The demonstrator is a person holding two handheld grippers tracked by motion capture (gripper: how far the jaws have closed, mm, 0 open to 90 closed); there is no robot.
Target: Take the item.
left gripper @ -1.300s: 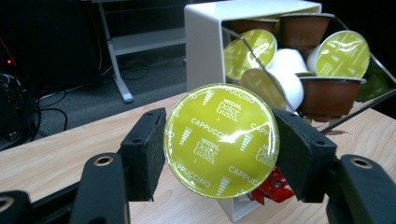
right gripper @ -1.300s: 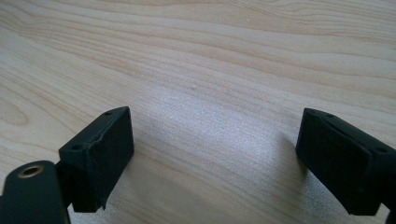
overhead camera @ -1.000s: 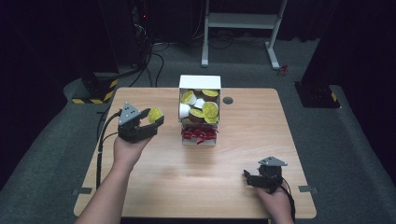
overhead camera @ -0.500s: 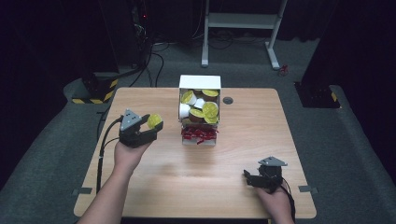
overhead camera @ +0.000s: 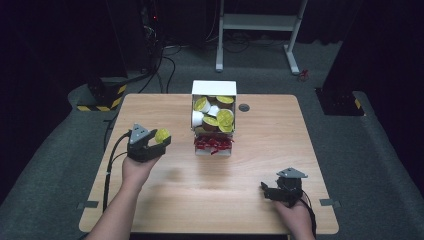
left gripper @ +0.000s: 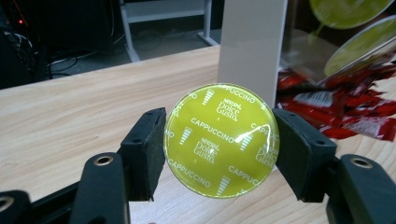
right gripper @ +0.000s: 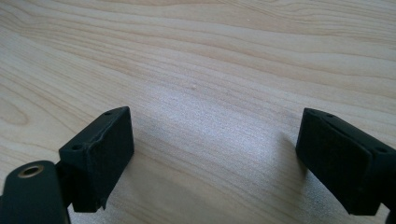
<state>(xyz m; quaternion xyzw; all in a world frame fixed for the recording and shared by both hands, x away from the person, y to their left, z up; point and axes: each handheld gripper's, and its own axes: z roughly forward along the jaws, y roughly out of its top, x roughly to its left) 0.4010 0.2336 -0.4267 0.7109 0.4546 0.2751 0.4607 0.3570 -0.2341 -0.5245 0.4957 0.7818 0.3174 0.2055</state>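
My left gripper (overhead camera: 161,139) (left gripper: 219,144) is shut on a coffee capsule (left gripper: 221,140) with a yellow-green foil lid printed "Cappuccino"; both pads press its sides. In the high view the capsule (overhead camera: 162,135) hangs over the left half of the table, left of a white box (overhead camera: 214,89) packed with several similar capsules (overhead camera: 224,118). Red sachets (overhead camera: 214,143) (left gripper: 345,109) lie at the box's front. My right gripper (overhead camera: 267,190) (right gripper: 215,163) rests low over the wood at the front right, its jaws wide apart with nothing between them.
The wooden table (overhead camera: 260,150) has a small dark round grommet (overhead camera: 244,107) right of the box. Beyond the far edge stand a white desk frame (overhead camera: 260,22) and cables on a dark floor. A yellow-black striped base (overhead camera: 102,102) sits off the table's far-left corner.
My left hand has sunk toward the table and drifted slightly toward me, keeping the capsule in its grip. The right hand has stayed where it was.
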